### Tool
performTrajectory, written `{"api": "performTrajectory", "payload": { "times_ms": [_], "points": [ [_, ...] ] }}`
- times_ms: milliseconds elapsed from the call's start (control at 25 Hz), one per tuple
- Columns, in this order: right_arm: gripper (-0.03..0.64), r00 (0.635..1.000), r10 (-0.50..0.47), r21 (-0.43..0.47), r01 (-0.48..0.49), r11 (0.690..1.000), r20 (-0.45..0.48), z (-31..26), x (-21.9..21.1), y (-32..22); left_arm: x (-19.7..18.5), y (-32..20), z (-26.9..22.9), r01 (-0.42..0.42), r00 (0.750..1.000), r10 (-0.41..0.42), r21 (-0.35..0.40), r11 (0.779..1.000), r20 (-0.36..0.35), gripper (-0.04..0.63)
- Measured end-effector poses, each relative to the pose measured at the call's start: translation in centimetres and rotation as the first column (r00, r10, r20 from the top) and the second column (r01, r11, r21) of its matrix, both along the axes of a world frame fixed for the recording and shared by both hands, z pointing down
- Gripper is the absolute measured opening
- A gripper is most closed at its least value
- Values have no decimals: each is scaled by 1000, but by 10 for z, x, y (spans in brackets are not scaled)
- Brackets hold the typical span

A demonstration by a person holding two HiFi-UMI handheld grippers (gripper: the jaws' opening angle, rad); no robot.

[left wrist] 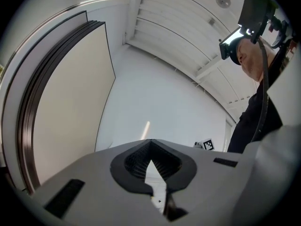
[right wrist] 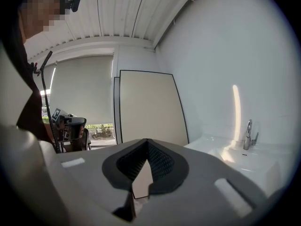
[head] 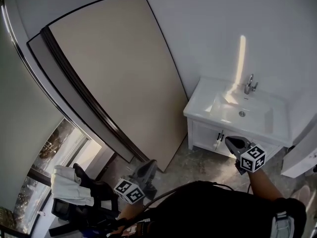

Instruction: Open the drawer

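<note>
Left tongs (head: 147, 165): grey shell, dark ribbed pads (left wrist: 134, 161), left marker cube (head: 130, 190) printed with black-and-white squares. Right tongs (head: 231, 141): same build, with right marker cube (head: 253, 158). The person wears a black top (head: 208, 209). A black head-mounted camera (left wrist: 251, 15) trails a thin black cable (left wrist: 264, 74).

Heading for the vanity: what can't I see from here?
- Head view: the right hand-held gripper covers part of the vanity front; handles too small to tell drawer from doors.
- Right gripper view: the gripper's own body hides everything below the sink top.
- Left gripper view: vanity front out of frame.
</note>
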State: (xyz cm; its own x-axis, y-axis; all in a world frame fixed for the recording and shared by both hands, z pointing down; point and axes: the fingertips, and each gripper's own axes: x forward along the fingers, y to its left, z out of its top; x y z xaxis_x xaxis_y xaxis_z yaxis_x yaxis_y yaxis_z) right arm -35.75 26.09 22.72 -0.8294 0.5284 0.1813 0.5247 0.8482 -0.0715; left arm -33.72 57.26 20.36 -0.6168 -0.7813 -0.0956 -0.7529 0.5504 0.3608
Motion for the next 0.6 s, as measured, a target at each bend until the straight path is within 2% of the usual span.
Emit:
{"api": "performTrajectory", "payload": {
  "times_ms": [320, 600],
  "points": [
    [0, 1000, 19, -4, -19, 1000, -18, 10, -57, -20, -55, -14, 14, -4, 999, 5, 6, 1000, -32, -9],
    [1, 1000, -16, -3, 16, 1000, -8, 8, -131, -77, -119, -74, 0, 27, 1000, -27, -11, 1000, 0, -9]
  ]
}}
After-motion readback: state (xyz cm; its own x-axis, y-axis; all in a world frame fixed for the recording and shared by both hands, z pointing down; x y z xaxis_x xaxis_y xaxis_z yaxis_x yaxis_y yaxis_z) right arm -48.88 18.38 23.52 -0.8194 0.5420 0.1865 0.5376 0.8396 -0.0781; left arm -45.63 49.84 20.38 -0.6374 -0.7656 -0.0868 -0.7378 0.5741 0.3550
